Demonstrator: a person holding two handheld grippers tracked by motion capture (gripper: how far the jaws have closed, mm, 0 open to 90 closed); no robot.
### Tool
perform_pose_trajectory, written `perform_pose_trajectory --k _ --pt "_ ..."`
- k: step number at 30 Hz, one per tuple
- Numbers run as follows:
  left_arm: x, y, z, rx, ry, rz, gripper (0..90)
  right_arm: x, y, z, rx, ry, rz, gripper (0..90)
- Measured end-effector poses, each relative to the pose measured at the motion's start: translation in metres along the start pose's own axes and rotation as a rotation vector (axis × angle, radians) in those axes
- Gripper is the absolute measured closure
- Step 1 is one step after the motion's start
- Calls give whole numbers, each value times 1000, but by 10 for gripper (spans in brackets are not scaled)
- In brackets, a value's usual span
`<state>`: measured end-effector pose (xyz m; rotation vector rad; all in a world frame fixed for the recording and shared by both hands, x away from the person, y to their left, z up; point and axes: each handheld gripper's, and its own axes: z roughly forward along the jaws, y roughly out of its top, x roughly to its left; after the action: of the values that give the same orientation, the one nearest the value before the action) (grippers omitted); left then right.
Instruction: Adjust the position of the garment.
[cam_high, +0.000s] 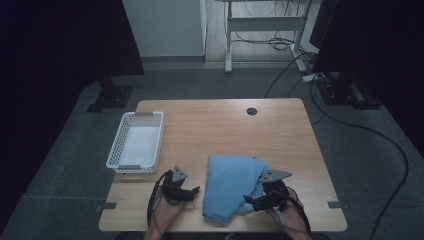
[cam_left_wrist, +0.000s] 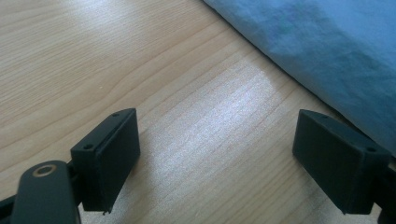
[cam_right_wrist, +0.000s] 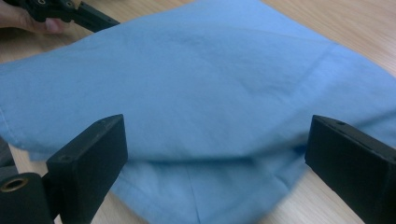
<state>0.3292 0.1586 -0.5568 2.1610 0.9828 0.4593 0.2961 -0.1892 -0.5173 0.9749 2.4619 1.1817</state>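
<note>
Both grippers wide: left gripper (cam_left_wrist: 217, 156) over bare table (cam_left_wrist: 140, 70), right gripper (cam_right_wrist: 215, 158) facing blue cloth (cam_right_wrist: 210, 84).

You're working in a lab or studio set-up: a wooden table (cam_high: 220, 125) on grey carpet (cam_high: 65, 150), black curtains (cam_high: 60, 40) at ten and two o'clock, loose cables (cam_high: 350, 125) across the floor, and a metal desk frame (cam_high: 265, 25) at twelve o'clock.

Blue cloth (cam_high: 231, 184), folded over into a rough rectangle, lies flat near the table's (cam_high: 220, 125) front edge. Soft creases; upper layer overlaps the lower.
</note>
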Motion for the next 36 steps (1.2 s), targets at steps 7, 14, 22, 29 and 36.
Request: perform_pose_trajectory --k 7,14,22,29,36 --pt "0 0 0 0 0 0 142 0 -6 24 50 6 -20 57" --pt "0 0 0 0 0 0 142 -3 -22 39 75 -5 -31 40" --pt "0 0 0 0 1 -2 142 0 -20 46 84 -22 -72 0" --pt "0 -1 -2 1 0 1 142 -3 -18 52 55 -28 -65 0" --pt "-1 -3 -3 -1 -1 1 142 -7 -9 61 53 -42 -54 1"
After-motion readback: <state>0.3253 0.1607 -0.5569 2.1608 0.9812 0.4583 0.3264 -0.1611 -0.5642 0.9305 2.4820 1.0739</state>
